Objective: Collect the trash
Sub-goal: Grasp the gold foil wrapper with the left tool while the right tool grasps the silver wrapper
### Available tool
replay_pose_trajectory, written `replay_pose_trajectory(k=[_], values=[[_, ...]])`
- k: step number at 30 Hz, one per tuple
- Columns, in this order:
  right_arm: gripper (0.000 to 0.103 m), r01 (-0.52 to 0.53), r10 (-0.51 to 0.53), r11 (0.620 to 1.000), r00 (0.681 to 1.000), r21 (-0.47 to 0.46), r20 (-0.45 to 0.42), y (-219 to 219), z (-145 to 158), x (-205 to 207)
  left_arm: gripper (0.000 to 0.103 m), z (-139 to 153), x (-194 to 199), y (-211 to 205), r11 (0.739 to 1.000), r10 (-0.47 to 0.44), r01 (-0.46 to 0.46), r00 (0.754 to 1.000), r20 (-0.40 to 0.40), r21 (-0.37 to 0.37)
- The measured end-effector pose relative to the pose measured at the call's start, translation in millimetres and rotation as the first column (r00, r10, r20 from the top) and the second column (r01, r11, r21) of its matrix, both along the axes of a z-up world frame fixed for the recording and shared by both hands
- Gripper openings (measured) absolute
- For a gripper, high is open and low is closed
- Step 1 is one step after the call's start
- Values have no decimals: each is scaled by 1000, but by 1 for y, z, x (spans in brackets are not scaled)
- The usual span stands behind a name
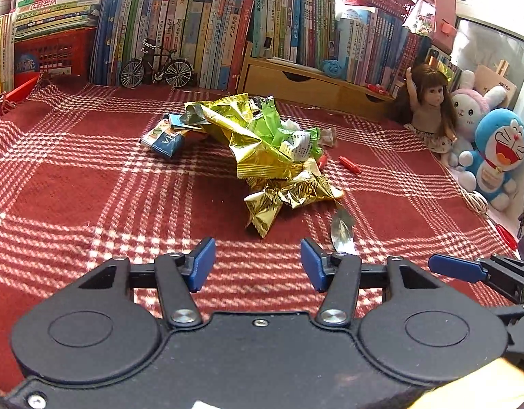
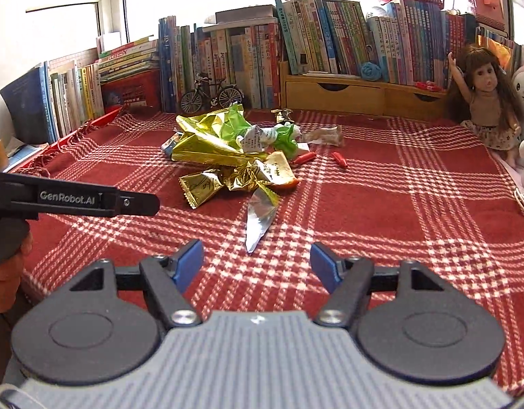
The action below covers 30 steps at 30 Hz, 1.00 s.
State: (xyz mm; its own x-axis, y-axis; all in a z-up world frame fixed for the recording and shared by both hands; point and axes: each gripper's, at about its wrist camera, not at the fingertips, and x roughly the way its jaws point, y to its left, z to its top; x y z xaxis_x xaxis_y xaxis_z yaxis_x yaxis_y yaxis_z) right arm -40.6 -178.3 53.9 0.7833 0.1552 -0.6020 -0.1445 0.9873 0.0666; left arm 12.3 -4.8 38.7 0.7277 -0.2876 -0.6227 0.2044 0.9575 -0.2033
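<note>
You had both the left gripper (image 1: 258,262) and right gripper (image 2: 257,262) open and empty, backed off at 6 o'clock from the wrapper pile (image 1: 262,146) mid-blanket (image 1: 91,177), probably to line up the silver foil scrap (image 2: 258,216) nearest you.

Open plaid blanket (image 2: 381,204) ahead, wrapper pile (image 2: 228,156) mid-way (books (image 2: 248,58) behind)

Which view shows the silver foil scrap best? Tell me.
The right wrist view: the silver foil scrap lies whole and unobstructed on the blanket. In the left wrist view, the scrap sits partly behind a finger of the left gripper.
</note>
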Motion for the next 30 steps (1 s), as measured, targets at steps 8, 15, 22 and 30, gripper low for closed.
replay_pose_trajectory(k=[8,15,22,30], values=[[75,-28,26,995,999,-95,-23,18,-15,42,46,-15,63,-22,1000,25,-25,999,-44,-5],[71,-35,31,996,998,-78,-54,24,-27,69,28,-32,92,-32,999,26,-29,995,-101,-30],[52,-46,40,996,996,-77,-75,31,-35,85,19,-31,95,-34,999,0,-3,995,-96,-37],[27,-47,42,996,997,-80,-68,32,-34,82,17,-20,73,-18,999,-3,0,998,-65,-51]])
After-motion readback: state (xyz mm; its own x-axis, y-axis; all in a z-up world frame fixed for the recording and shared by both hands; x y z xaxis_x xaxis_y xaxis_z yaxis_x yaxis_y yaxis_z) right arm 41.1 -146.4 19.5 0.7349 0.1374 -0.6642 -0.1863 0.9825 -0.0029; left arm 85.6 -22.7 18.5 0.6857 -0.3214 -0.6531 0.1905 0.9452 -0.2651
